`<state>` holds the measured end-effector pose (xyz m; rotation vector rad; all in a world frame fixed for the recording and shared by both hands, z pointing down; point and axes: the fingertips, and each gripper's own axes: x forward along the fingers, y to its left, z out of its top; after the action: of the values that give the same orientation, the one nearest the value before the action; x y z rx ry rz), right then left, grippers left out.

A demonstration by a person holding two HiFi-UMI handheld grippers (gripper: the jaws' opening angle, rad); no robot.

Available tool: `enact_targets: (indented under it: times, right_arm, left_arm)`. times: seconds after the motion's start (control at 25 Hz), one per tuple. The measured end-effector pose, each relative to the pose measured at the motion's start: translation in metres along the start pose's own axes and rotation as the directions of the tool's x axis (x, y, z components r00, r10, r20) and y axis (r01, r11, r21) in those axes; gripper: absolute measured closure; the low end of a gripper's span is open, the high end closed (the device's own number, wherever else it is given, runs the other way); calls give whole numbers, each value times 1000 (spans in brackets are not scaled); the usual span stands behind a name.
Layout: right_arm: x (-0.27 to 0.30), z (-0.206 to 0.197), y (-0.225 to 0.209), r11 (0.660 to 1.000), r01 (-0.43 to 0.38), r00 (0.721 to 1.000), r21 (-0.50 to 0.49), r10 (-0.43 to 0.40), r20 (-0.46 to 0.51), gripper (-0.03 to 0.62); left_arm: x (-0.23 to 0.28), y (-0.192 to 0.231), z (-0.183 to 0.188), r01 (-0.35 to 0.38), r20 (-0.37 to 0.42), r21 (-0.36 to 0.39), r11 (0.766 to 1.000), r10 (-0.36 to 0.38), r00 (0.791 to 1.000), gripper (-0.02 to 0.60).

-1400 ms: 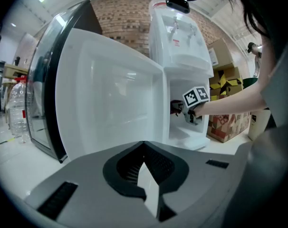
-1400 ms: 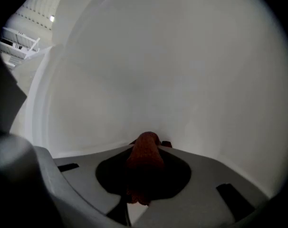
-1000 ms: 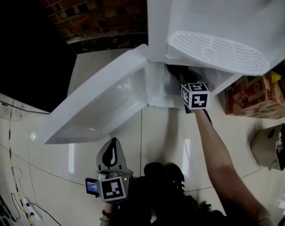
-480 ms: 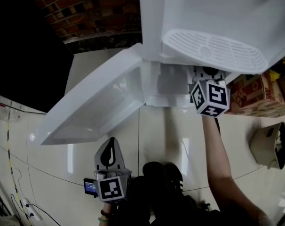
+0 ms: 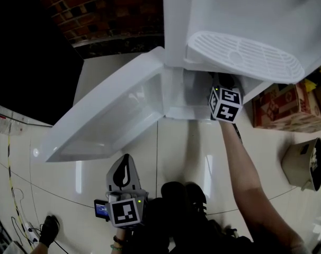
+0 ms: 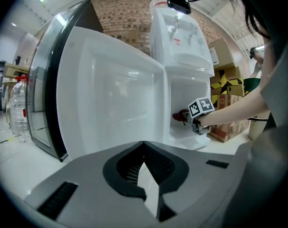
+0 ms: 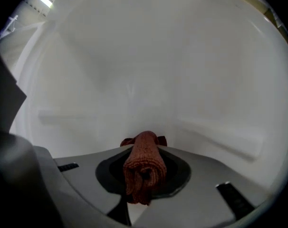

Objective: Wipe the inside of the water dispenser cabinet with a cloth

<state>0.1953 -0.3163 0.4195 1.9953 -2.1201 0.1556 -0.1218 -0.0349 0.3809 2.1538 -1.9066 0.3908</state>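
Rust-red cloth [image 7: 145, 158]: is sitting rolled up inside the water dispenser cabinet [image 5: 195, 94], clamped between the jaws of the right tool [image 7: 143, 186].
Cloth axis: is running lengthwise along the jaws, with the far end poking past them and pointing at the cabinet's white back wall; whether it is touching that wall cannot be told.
Right tool: is gripping the roll around its middle and reaching into the cabinet from the front, its marker cube [image 5: 224, 103] hanging just outside the cabinet's mouth.
Left tool [image 6: 145, 175]: is hanging low, well in front of the cabinet and aimed toward it, its jaws meeting at the tips with nothing between them.
Cabinet door [image 5: 113, 118]: is standing swung wide open on the cabinet's left side.
Drip tray [image 5: 245, 57]: is jutting out just above the cabinet.
Cardboard box [image 5: 279, 107]: is sitting on the floor to the cabinet's right.
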Motion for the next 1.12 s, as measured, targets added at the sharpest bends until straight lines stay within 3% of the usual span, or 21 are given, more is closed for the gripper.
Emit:
enact_targets:
  times: [0.16,0.36,0.56,0.68,0.8,0.92,1.12]
  right_arm:
    - [-3,-44,-6,1000,12,995,21,-10,-104,524]
    - [-9,-41,-4,1000,0,996,17,1,-90,524]
    - [-47,45,3,1000,-15,988,19,12,156,523]
    - [-83,105,2,999,24,946,28,-32,322,525]
    - [-107,138,-3,996,79,908,44,-90,410,525]
    - [-105,136,-14,990,123,907,66,-139,398,525]
    - [-91,90,-30,974,180,944,137,-210,254,525]
  left_arm:
    - [0,1,0,-4,-1,-4,1000,4,1000,577]
    - [0,0,-1,-2,-1,-1,1000,2,1000,577]
    - [1,-2,0,0,-3,-1,1000,0,1000,577]
    - [2,-4,0,5,-2,2,1000,-5,1000,577]
    - [2,-4,1,6,0,4,1000,-6,1000,577]
    - [1,-4,1,3,-2,0,1000,-3,1000,577]
    - [1,-1,1,-2,1,-4,1000,2,1000,577]
